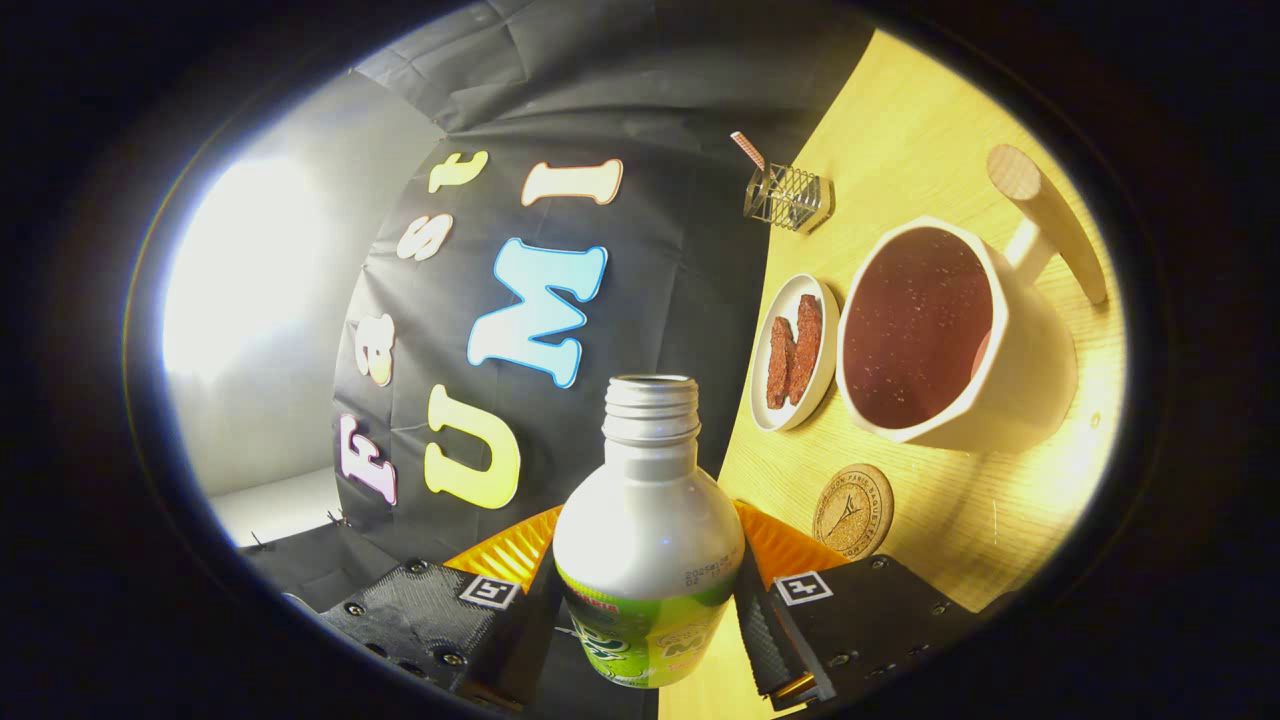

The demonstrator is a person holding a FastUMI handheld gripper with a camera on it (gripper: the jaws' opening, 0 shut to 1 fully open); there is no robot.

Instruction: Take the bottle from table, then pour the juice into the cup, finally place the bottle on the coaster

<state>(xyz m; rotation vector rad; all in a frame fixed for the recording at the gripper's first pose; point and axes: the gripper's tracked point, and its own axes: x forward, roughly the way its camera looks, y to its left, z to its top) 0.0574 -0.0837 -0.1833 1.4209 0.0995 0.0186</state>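
Note:
A silver bottle (648, 520) with a green label and an open threaded neck sits between my fingers, and my gripper (648, 560) is shut on it. The whole view is rolled, so the wooden table (920, 130) stands on its side to the right of the bottle. The white cup (955, 335) with a dark red inside and a wooden handle lies beyond the right finger, its mouth facing me. A round cork coaster (853, 510) lies on the table just past the right finger, between it and the cup.
A small white dish (797, 352) with two reddish-brown strips sits beside the cup. Farther back stands a small wire holder (788, 195) with a striped stick. The black booth wall hangs behind the bottle, with a bright light to its left.

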